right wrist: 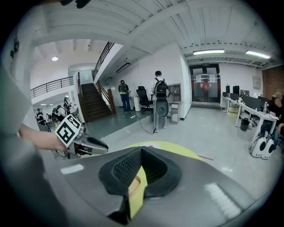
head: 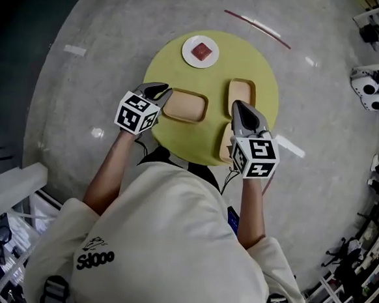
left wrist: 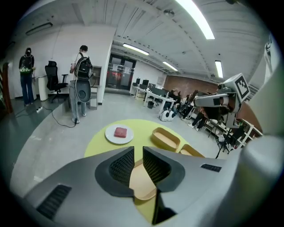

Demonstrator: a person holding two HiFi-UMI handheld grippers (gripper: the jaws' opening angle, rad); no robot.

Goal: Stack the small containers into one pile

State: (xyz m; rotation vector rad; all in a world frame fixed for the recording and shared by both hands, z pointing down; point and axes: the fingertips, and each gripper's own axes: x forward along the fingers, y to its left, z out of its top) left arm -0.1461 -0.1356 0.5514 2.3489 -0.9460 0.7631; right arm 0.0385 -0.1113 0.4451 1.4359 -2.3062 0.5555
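Small containers (head: 185,106): three tan oblong trays lying apart on the round yellow counter (head: 177,58), none stacked yet.
Left gripper (head: 162,89): at the counter's left edge; its fingers (left wrist: 122,166) are spread by a narrow gap and pinch nothing.
Left container (left wrist: 142,184): left of centre in the head view, just right of the left fingertips, its long axis running left to right, so a short end faces them. In the left gripper view it shows through the gap, below the fingers.
Upper-right container (head: 241,95): right of centre, long axis running up the frame.
Right gripper (head: 239,107): fingers (right wrist: 126,168) pressed together at the tips, empty, hovering below that container.
Lower-right container (head: 224,144): at the lower right edge, mostly hidden under the right gripper.
Nearer hand: left, for the left container; a grip on its facing end looks likely.
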